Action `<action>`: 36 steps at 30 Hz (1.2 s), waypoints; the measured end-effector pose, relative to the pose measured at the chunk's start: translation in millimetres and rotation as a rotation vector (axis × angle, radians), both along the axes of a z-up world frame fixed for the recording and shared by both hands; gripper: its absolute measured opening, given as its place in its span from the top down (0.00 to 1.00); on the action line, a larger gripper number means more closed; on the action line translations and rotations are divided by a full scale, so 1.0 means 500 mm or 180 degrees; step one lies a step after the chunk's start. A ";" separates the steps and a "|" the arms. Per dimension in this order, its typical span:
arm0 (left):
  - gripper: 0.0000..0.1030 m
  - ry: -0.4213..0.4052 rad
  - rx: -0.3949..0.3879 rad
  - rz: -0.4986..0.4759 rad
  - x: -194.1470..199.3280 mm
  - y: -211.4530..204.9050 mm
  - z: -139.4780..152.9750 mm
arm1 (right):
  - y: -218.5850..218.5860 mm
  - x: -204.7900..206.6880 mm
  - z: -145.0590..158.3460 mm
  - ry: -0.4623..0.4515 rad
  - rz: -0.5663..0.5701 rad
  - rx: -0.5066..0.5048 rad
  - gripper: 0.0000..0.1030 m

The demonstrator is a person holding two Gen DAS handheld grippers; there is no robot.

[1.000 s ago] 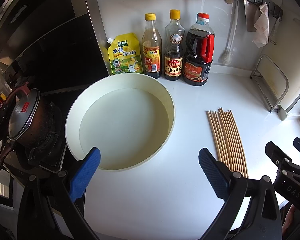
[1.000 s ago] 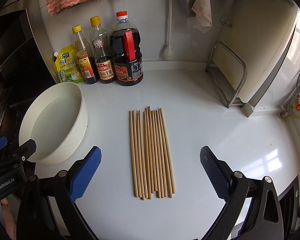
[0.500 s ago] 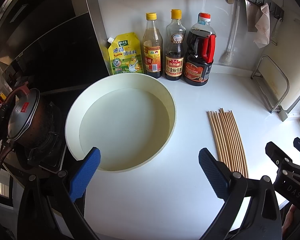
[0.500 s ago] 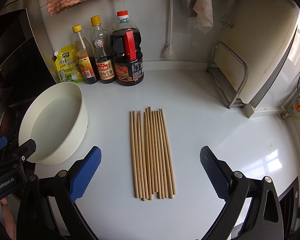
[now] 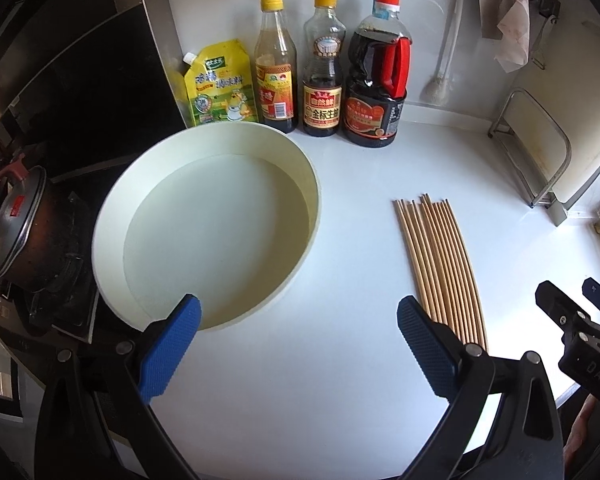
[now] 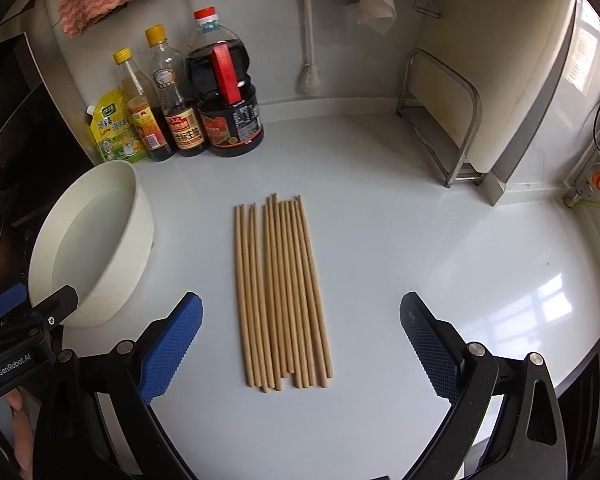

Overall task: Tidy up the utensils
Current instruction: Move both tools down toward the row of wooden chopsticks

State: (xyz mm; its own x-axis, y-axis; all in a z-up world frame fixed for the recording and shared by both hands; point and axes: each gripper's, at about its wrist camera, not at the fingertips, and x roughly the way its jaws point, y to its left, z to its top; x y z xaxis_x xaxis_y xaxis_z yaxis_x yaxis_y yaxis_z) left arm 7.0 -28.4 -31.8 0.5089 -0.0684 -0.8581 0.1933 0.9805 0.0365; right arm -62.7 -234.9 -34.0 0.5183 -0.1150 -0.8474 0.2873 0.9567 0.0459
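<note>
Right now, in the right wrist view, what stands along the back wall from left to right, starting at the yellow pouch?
Yellow pouch → slim yellow-capped bottle → taller yellow-capped bottle → big dark bottle with the red handle → hanging white brush → metal rack.

Each handheld gripper has a black frame with triangular cut-outs and two black fingers fastened by round silver screws. The left gripper [image 5: 299,346] and right gripper [image 6: 301,344] carry blue pads [image 6: 171,347] with a fine cross-hatched grip texture. White lettering reads "GenRobot.AI" on the left body and "DAS" on the right.
</note>
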 end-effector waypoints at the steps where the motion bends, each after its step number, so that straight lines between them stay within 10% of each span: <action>1: 0.06 0.0041 -0.0013 -0.0029 0.003 -0.012 -0.011 | -0.012 -0.003 -0.008 0.0036 -0.0021 -0.0001 0.08; 36: 0.06 0.0336 0.0054 0.0100 0.097 -0.179 -0.226 | -0.125 0.130 -0.263 0.0380 0.0524 -0.0175 0.08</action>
